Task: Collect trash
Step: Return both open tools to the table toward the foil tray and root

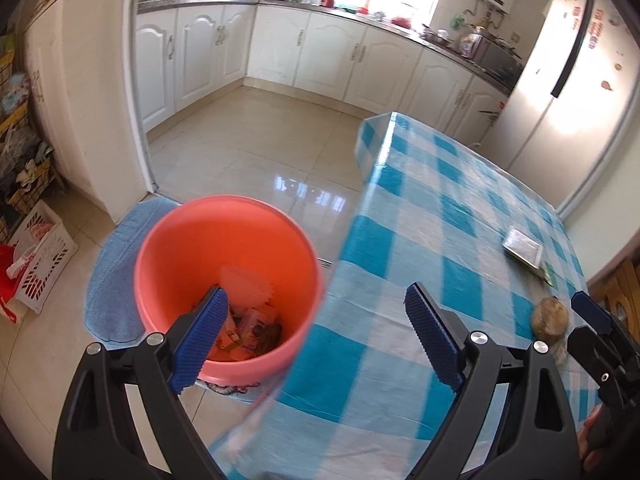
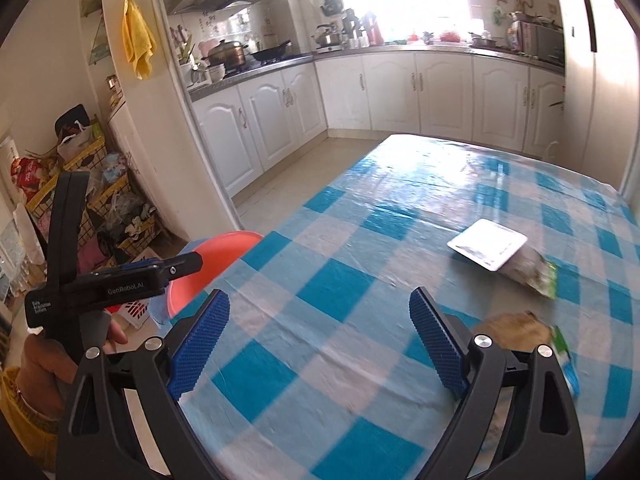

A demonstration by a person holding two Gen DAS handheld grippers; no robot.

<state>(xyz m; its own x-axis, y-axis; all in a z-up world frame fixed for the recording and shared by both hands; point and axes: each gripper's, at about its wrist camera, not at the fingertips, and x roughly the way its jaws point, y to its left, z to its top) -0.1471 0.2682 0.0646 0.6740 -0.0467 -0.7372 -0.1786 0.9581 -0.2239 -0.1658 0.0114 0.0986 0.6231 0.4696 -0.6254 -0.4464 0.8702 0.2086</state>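
both left gripper (image 1: 316,336) and right gripper (image 2: 320,340) fingers spread, empty; brown trash (image 2: 516,330) blurred, half hidden

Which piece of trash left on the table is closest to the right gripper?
The crumpled brown wad, just beside the right gripper. The white tray and green-edged wrapper lie farther back.

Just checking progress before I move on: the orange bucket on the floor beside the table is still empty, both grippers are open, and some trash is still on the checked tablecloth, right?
Not quite: the orange bucket is not empty. The left wrist view shows wrappers and a white paper cup liner lying inside it. The rest holds: left gripper and right gripper are open, and trash remains on the checked tablecloth.
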